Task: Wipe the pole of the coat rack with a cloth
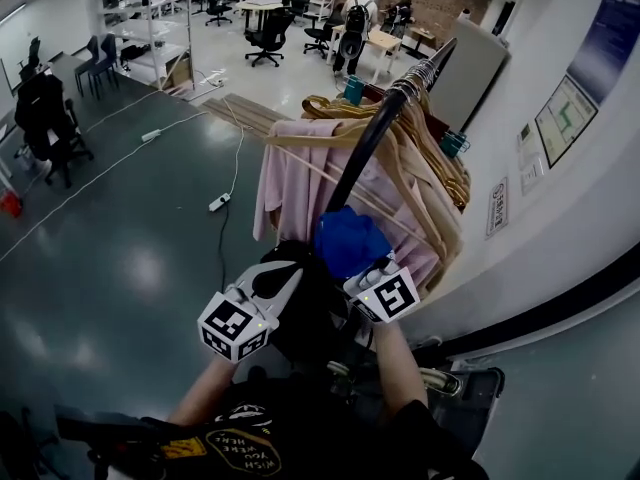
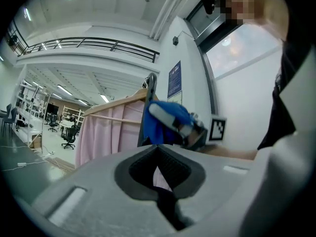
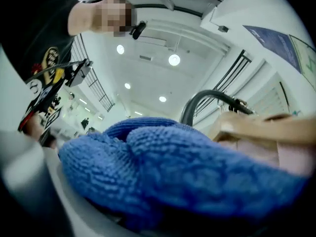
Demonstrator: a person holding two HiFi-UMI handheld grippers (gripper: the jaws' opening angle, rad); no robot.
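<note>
The coat rack's black pole [image 1: 372, 138] slants up from the middle of the head view; its curved end [image 3: 197, 101] shows in the right gripper view. A blue cloth [image 1: 349, 242] is bunched against the pole's lower part, and my right gripper [image 1: 362, 270] is shut on it. The same cloth [image 3: 173, 167] fills the right gripper view and hides the jaws. My left gripper [image 1: 284, 274] hangs just left of the cloth, off the pole, its grey jaws shut with nothing between them [image 2: 160, 181]. From there I see the cloth [image 2: 165, 120] wrapped on the pole [image 2: 148, 107].
A pink garment [image 1: 288, 180] and several wooden hangers [image 1: 435, 143] hang on the rack beyond the cloth. A white wall [image 1: 560, 218] runs close on the right. A power strip with its cable [image 1: 218, 203] lies on the grey floor to the left; office chairs stand far back.
</note>
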